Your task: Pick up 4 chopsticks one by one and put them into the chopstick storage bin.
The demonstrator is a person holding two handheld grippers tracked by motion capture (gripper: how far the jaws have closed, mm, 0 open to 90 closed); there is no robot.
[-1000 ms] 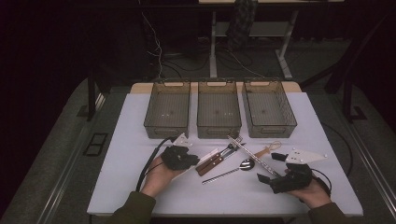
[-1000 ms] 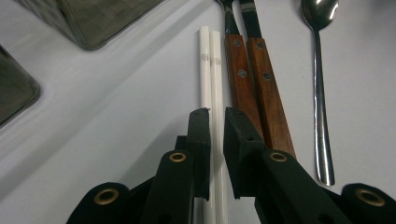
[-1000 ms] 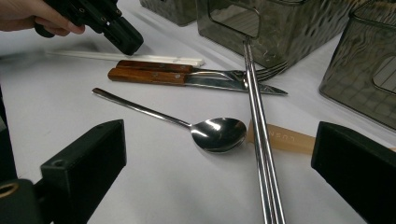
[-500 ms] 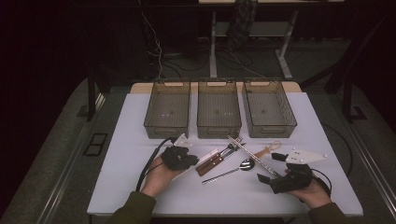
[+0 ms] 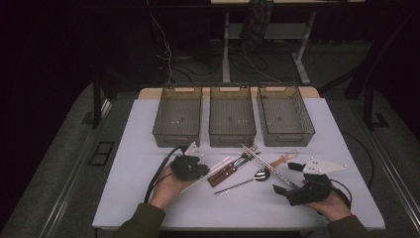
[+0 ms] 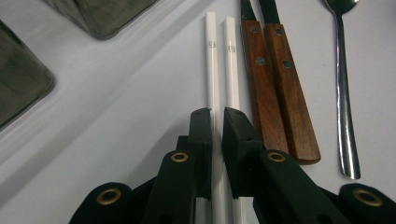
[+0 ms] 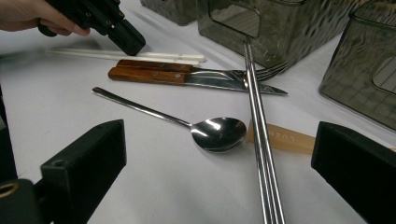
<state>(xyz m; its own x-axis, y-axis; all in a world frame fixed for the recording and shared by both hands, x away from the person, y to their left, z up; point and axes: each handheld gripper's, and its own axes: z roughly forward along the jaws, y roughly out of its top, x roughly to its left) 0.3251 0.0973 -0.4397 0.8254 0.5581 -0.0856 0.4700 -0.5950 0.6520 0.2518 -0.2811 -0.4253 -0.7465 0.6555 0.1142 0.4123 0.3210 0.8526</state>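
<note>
One white chopstick (image 6: 213, 84) is pinched by the left gripper (image 6: 218, 135), apparently unmoved over the last second; the right gripper (image 7: 219, 172) is held spread, so lifting is judged next.

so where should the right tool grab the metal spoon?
Take the metal spoon mid-handle, tool from above with the jaws across it. The handle is thin, straight, flat on the table and bare there, while the bowl lies against the steel chopsticks.
</note>
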